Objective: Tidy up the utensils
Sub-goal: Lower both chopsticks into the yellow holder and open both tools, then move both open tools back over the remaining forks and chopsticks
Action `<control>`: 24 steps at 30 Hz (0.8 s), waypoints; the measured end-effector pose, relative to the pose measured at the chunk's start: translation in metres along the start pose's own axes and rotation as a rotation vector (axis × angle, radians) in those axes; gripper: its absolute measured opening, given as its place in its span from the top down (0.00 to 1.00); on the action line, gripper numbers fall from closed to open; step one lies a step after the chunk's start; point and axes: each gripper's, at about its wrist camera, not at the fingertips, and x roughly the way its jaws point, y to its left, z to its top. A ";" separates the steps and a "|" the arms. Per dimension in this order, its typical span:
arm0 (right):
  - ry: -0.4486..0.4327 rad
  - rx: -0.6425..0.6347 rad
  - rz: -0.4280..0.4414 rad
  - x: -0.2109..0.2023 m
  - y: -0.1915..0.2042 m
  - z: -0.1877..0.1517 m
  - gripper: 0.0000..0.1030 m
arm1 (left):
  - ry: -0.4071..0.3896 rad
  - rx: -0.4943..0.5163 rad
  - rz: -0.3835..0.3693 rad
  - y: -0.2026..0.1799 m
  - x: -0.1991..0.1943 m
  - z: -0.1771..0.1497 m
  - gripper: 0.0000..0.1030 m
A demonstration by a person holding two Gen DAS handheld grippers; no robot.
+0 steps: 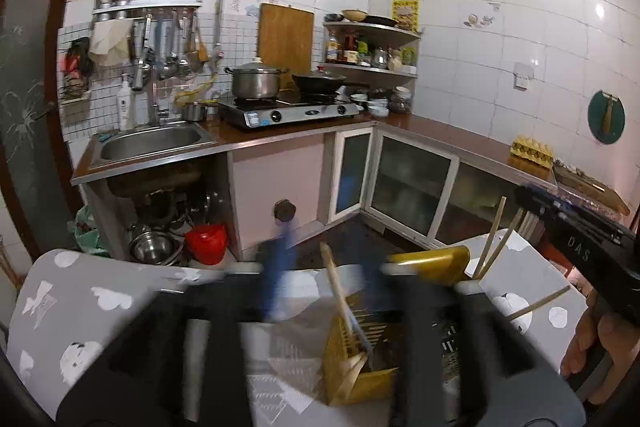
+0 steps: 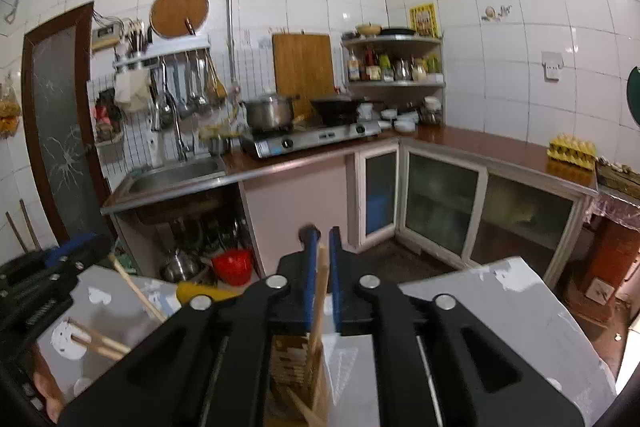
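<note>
A yellow slotted utensil holder [image 1: 360, 367] stands on the grey patterned table [image 1: 80, 307], with wooden chopsticks [image 1: 340, 295] sticking up out of it. My left gripper [image 1: 324, 255] is blurred above the holder, its blue-padded fingers wide apart and empty. My right gripper [image 2: 322, 267] is shut on a wooden chopstick [image 2: 319, 299] that hangs between the blue pads down into the holder [image 2: 296, 367]. The right gripper's body shows in the left wrist view [image 1: 580, 231]. Two more chopsticks [image 1: 496, 247] stand near it.
A yellow object [image 1: 436, 263] lies on the table behind the holder. Chopsticks [image 2: 96, 343] lie by the left gripper's body [image 2: 40, 279]. Beyond the table are the sink [image 1: 152, 143], stove with pots [image 1: 288, 111], counter cabinets [image 1: 412, 183] and an egg carton [image 1: 532, 151].
</note>
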 end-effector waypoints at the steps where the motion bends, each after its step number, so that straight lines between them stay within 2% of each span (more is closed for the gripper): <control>1: -0.004 0.003 -0.013 -0.008 -0.002 -0.001 0.39 | -0.017 0.001 0.009 0.001 -0.008 0.000 0.29; 3: -0.013 -0.007 -0.038 -0.025 -0.005 -0.001 0.36 | -0.043 0.011 0.030 0.005 -0.028 0.001 0.26; 5: -0.001 -0.004 -0.051 -0.039 -0.007 -0.002 0.36 | -0.038 0.008 0.038 0.011 -0.043 0.001 0.18; 7: 0.010 0.011 -0.062 -0.056 -0.012 -0.006 0.32 | -0.055 -0.005 0.069 0.020 -0.066 -0.002 0.04; 10: 0.022 0.014 -0.084 -0.077 -0.015 -0.017 0.26 | -0.062 0.003 0.105 0.030 -0.092 -0.011 0.05; 15: 0.098 0.016 -0.103 -0.097 -0.016 -0.054 0.23 | -0.006 0.022 0.125 0.044 -0.116 -0.039 0.05; 24: 0.306 0.043 -0.150 -0.089 -0.008 -0.146 0.23 | 0.177 -0.026 0.136 0.075 -0.110 -0.121 0.05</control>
